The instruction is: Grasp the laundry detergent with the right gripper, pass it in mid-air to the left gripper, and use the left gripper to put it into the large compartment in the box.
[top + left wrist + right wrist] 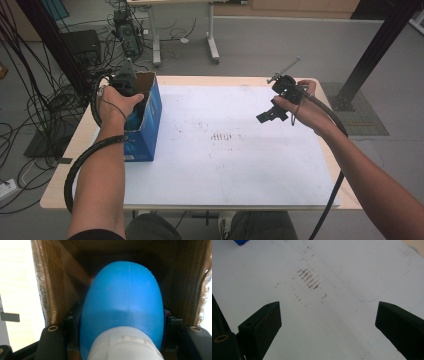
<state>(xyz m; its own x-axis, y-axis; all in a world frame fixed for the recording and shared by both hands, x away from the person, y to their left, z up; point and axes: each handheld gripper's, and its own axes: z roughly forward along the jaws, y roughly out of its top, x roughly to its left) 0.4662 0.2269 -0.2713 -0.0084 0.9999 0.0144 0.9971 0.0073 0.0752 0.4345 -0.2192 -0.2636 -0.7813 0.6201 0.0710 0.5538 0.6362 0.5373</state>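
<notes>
High view: the left gripper (125,80) is lowered into the open top of a blue carton (145,122) standing at the left edge of the worktop (235,165). The right gripper (282,97) is held above the right side of the white surface, well apart from the carton.

Left gripper view: the jaws pinch a blue bottle (122,305) with a white cap (125,345). The bottle sits inside the carton, brown cardboard walls close on both sides.

Right gripper view: the jaws stand spread with nothing between them, over the stained white worktop (332,322); a blue corner of the carton (241,242) shows at the top edge.

Risk assessment: clearance between bottle and walls looks tight. A tilted movement could catch the bottle on a wall and drag or tip the carton, since the right gripper is not bracing it. The smooth, rounded bottle may also slide in the grip.
</notes>
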